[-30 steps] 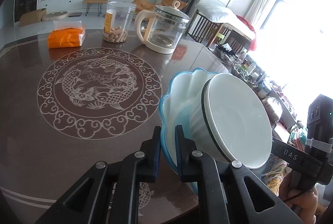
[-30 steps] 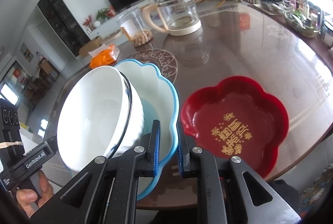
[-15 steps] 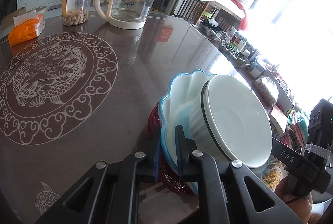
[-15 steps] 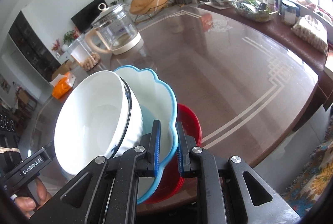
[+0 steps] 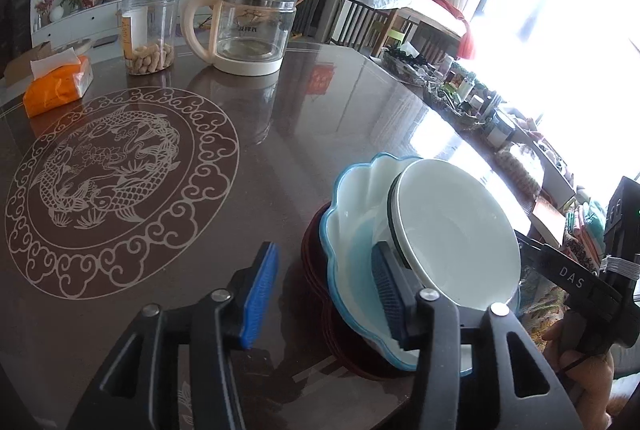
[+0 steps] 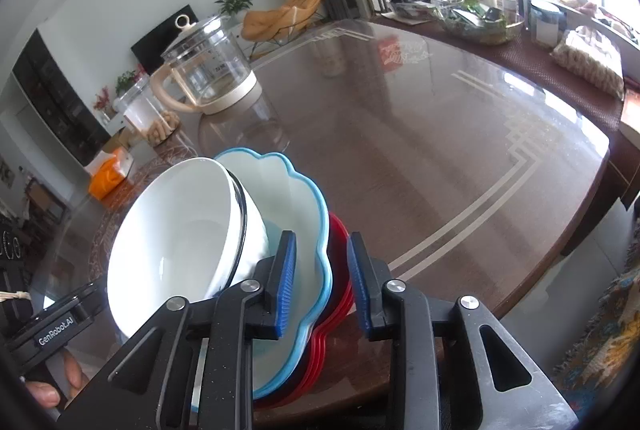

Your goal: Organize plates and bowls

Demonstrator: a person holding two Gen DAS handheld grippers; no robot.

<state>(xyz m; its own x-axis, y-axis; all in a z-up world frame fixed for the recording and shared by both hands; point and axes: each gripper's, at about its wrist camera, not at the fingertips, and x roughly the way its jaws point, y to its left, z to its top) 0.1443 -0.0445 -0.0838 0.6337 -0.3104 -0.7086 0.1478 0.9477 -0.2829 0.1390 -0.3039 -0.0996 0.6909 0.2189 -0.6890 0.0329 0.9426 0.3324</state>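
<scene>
A white bowl [image 5: 456,230] [image 6: 176,238] sits in a blue-rimmed scalloped plate [image 5: 352,214] [image 6: 292,198], which rests on a red flower-shaped plate [image 6: 340,270] [image 5: 316,262] near the table's front edge. My left gripper [image 5: 326,290] is open, its jaws astride the blue plate's left rim. My right gripper [image 6: 322,282] is open, its jaws astride the plates' right rim. Each gripper's body shows at the edge of the other's view.
On the brown glass-topped table [image 5: 280,134] stand a glass kettle [image 5: 248,30], a clear jar of peanuts [image 5: 148,30] and an orange tissue pack [image 5: 56,86] at the back. Bottles and baskets [image 6: 480,14] crowd the far right side.
Both grippers carried the blue plate with the bowl over the red plate and set it down on it. Both have opened and let go of the rim.
</scene>
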